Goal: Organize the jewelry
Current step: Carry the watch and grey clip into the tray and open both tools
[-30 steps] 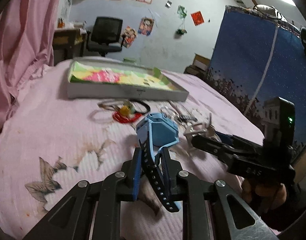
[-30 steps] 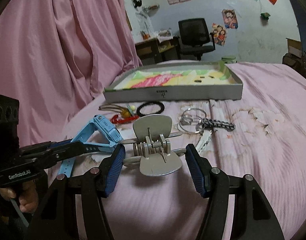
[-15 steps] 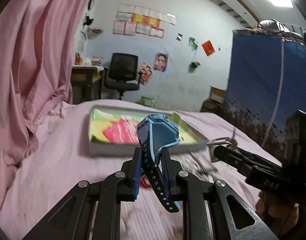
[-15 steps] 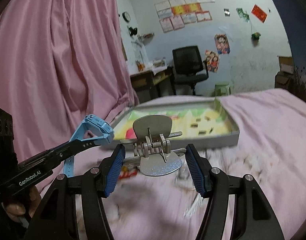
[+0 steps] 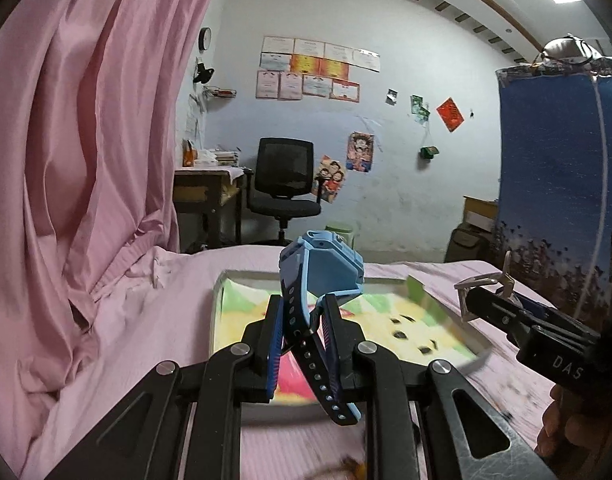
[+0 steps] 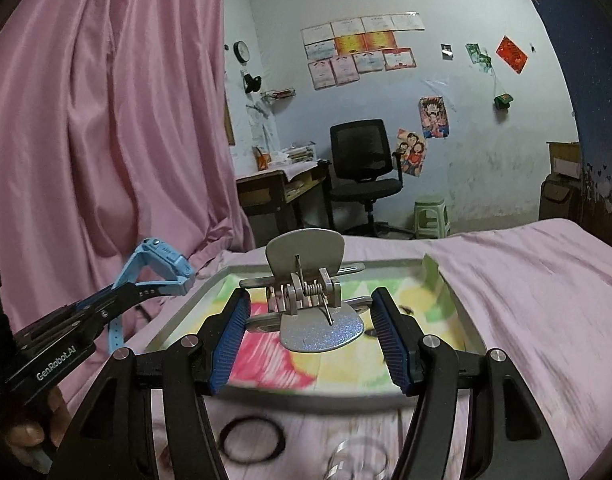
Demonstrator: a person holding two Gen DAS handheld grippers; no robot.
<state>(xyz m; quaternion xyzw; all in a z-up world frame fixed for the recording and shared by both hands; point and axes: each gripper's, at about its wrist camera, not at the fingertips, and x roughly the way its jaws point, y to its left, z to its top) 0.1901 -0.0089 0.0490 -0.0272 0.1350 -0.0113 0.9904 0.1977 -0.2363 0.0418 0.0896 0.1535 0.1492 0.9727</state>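
My left gripper [image 5: 302, 320] is shut on the strap of a light blue watch [image 5: 322, 268], held in the air over the near left part of the grey tray [image 5: 218, 292]. In the right wrist view that watch [image 6: 158, 266] hangs at the left beside the tray [image 6: 178, 312]. My right gripper [image 6: 310, 320] is shut on a silver hair clip [image 6: 306, 280], lifted above the tray's colourful lining. The clip's tip [image 5: 482, 282] shows at the right in the left wrist view. Several small dark pieces [image 5: 402, 328] lie inside the tray.
The tray rests on a pink bedspread [image 6: 546, 300]. A black hair band [image 6: 252, 440] and clear rings [image 6: 358, 460] lie on the bed in front of the tray. A pink curtain [image 5: 86, 160] hangs at the left. An office chair [image 5: 284, 184], desk and green stool [image 6: 430, 216] stand beyond.
Both grippers rose from the bedspread and moved forward over the tray, carrying the watch and the clip. The loose jewelry now lies below and behind them.
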